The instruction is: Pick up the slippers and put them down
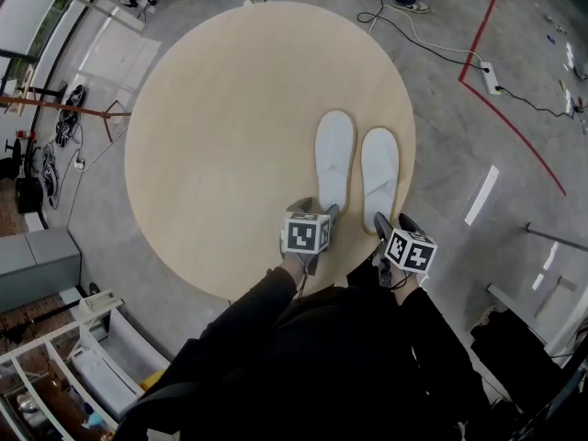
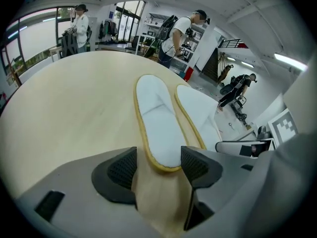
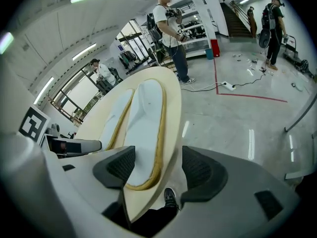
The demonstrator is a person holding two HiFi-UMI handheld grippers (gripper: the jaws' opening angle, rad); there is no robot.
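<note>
Seen from the head view only: whole layout, with left slipper [image 1: 333, 154] and right slipper [image 1: 379, 165] lying side by side, soles flat, on the round wooden table [image 1: 230, 136], close to its near right rim, toes pointing away from the person. Also there alone: red floor line [image 1: 514, 127] and a power strip [image 1: 490, 78] beyond the table.

Given by the left gripper view instead: yellow piping around the left slipper [image 2: 158, 118], the right slipper [image 2: 198, 108] just beside it, and a bystander with a backpack [image 2: 176, 33] far behind. From the right gripper view: right slipper [image 3: 141, 128] hard by the table rim [image 3: 171, 103], with a dark shoe [image 3: 170, 198] on the floor below.

Left gripper [image 2: 158, 165]: spread wide, straddling the left slipper's heel, pads seemingly clear of it, though the gap at the right pad looks slim. Right gripper [image 3: 151, 167]: likewise released, heel of the right slipper between the jaws nearer the left pad, the other pad hanging past the rim over bare floor.

In the head view, left gripper [image 1: 319, 211] and right gripper [image 1: 393, 223] largely masked by their marker cubes; heels tucked under them, contact unreadable there.
</note>
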